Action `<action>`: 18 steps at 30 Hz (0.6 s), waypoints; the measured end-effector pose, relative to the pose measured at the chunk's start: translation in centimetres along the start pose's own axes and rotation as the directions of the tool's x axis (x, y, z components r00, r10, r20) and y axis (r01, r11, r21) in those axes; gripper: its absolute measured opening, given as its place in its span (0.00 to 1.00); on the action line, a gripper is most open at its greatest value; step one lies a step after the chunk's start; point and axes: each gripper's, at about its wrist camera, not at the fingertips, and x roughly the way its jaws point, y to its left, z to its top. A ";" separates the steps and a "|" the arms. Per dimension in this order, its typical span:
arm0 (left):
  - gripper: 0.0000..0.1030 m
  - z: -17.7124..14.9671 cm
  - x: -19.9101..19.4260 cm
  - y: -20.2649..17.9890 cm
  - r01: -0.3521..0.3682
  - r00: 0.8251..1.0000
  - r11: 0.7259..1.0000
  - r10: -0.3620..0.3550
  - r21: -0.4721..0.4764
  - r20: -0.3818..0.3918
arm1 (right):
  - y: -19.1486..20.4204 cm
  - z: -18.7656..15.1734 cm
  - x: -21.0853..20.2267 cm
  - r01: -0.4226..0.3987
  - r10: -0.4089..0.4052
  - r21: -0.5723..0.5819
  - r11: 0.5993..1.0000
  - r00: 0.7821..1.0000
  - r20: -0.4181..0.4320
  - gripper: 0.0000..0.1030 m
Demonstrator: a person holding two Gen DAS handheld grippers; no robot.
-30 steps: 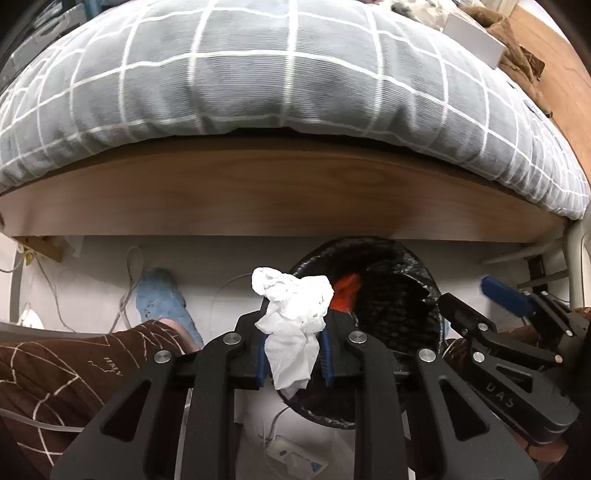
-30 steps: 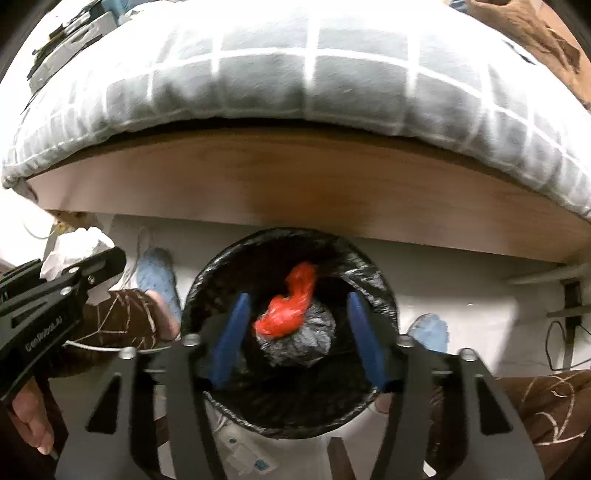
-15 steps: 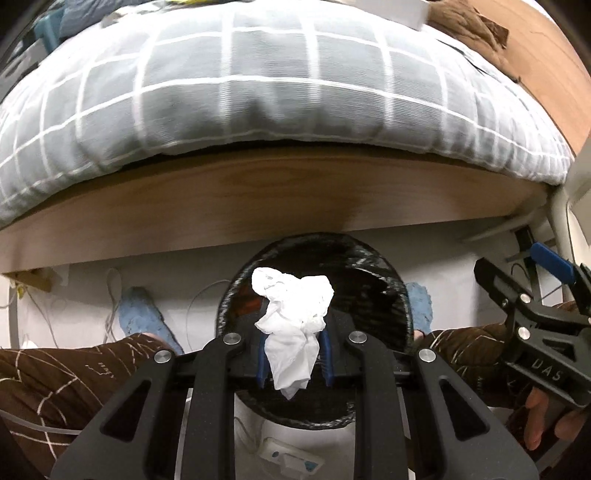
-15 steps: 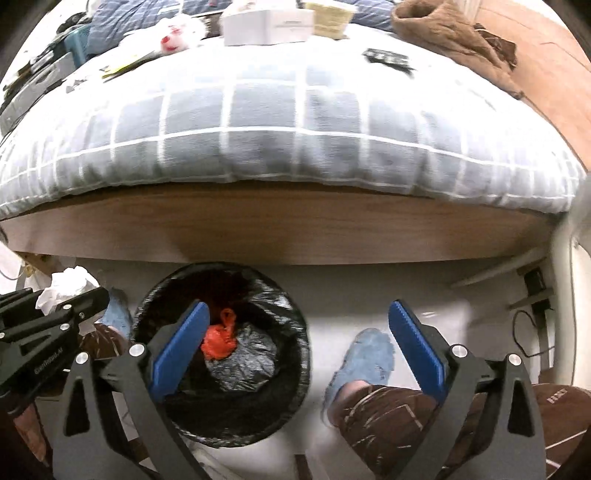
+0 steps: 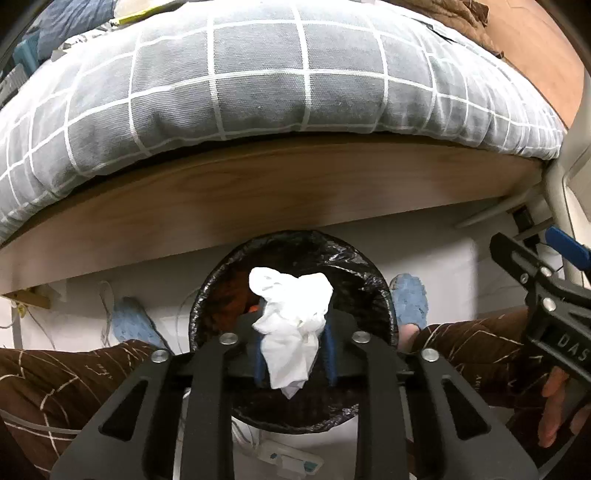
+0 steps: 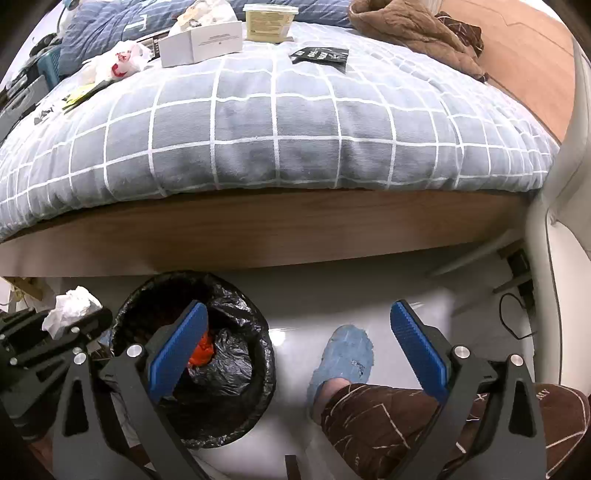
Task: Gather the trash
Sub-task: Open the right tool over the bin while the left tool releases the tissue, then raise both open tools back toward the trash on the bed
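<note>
A crumpled white tissue (image 5: 291,332) hangs between the blue pads of my left gripper (image 5: 294,343), right above the mouth of the black-lined bin (image 5: 373,280). The jaws are opening, and the tissue still sits between the pads. A red scrap (image 6: 201,354) lies inside the bin (image 6: 236,291) on crumpled black liner. My right gripper (image 6: 298,310) stands wide open with nothing between its fingers, over the floor just right of the bin. In the right wrist view the left gripper (image 6: 74,325) with the tissue (image 6: 70,310) shows at the left edge. The right gripper (image 5: 524,240) shows at the far right of the left wrist view.
A bed with a grey checked duvet (image 6: 295,129) on a wooden frame (image 6: 295,229) overhangs the bin. A white box (image 6: 201,44), a tub (image 6: 269,20), a black packet (image 6: 319,55) and a plastic bag (image 6: 118,62) lie on it. A person's trouser legs and blue slippers (image 6: 343,358) flank the bin.
The left gripper carried the tissue rightward until it hangs over the bin's mouth. The right gripper spread its jaws wide and drew away to the right, leaving the red scrap in the bin.
</note>
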 end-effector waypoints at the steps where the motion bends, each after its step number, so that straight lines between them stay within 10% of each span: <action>1: 0.34 0.0 0.1 0.1 -0.006 1.000 1.000 0.006 -0.001 0.000 | 0.1 0.0 0.0 -0.001 0.001 -0.001 1.000 1.000 0.002 0.93; 18: 0.86 0.5 -1.8 1.9 -0.065 0.994 0.997 0.067 -0.033 0.089 | 1.5 1.2 -1.3 0.000 0.001 -0.015 1.000 0.998 0.063 0.93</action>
